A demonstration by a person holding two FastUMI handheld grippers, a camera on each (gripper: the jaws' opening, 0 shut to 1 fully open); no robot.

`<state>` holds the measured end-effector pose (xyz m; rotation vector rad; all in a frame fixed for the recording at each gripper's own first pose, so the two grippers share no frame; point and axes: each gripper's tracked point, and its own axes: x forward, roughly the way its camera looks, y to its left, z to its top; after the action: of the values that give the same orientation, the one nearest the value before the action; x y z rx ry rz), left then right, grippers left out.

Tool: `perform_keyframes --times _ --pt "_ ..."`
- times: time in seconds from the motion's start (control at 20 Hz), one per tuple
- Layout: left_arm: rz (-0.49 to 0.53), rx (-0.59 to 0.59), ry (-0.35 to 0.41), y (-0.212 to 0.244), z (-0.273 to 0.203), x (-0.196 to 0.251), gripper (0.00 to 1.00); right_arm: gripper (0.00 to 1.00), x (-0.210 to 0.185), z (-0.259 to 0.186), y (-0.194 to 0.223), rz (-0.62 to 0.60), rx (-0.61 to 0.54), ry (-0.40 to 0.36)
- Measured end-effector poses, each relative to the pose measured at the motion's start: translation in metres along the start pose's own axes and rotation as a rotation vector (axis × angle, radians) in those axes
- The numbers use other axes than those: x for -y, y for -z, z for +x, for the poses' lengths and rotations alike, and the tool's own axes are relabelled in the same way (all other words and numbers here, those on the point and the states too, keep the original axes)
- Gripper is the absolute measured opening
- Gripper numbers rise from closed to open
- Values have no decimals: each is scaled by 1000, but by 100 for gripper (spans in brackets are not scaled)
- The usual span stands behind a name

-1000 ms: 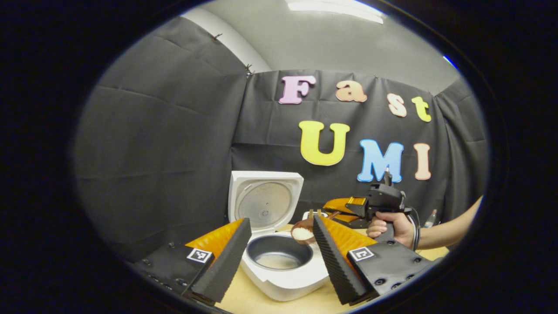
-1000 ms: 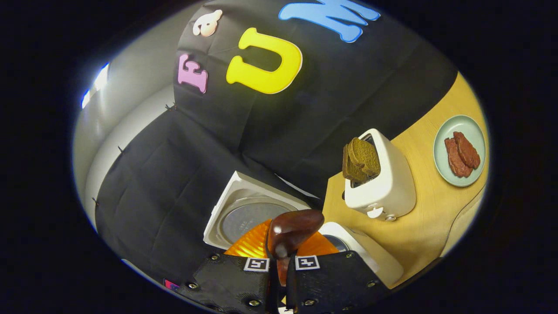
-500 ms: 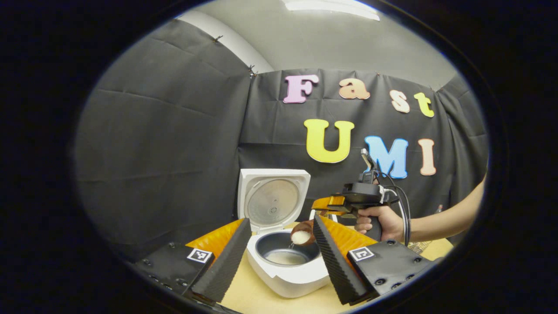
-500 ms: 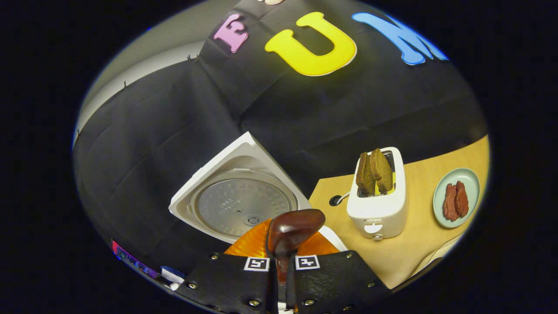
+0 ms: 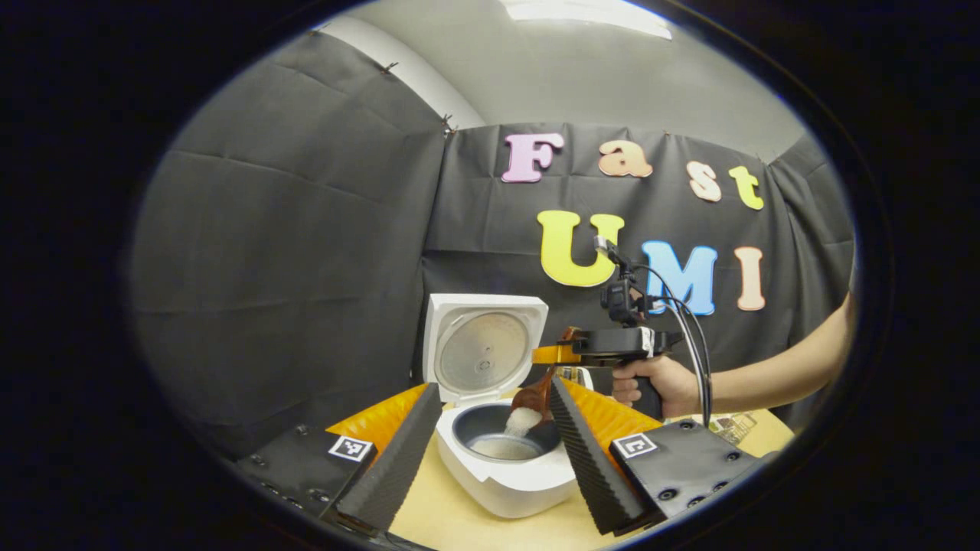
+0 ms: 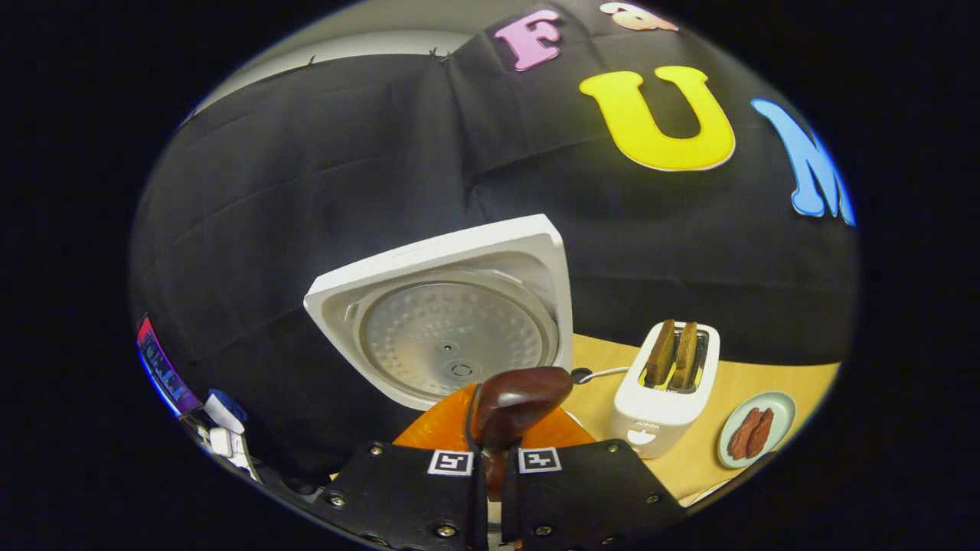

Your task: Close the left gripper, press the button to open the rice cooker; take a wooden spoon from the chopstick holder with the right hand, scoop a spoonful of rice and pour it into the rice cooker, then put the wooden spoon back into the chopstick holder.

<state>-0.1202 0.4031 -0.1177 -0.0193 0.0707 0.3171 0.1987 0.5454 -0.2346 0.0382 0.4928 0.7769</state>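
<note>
With lid raised, the rice cooker sits on the tabletop. Right tongs clamp the wooden spoon, bowl tipped over the pot so rice apparently slides in. Left tongs stand apart, idle, framing the cooker.

White rice cooker low centre of the left gripper view, lid upright and open, brown wooden spoon tilted over its pot, rice spilling down
</note>
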Motion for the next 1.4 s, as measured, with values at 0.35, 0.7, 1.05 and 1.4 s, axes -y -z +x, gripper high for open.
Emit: perform_keyframes --times 0.35,0.7,1.05,1.4 --pt "-23 -2 -3 7 -10 -5 96 7 -27 -5 -13 -198 31 -58" --pt "-43 -3 -2 11 -12 -6 96 7 -65 -24 -21 -606 82 -126" --pt "-49 -6 -1 7 -6 0 98 8 -57 -48 -52 -429 145 -142" --pt "-64 -11 -38 1 -4 20 98 7 0 -82 -90 -52 217 -137"
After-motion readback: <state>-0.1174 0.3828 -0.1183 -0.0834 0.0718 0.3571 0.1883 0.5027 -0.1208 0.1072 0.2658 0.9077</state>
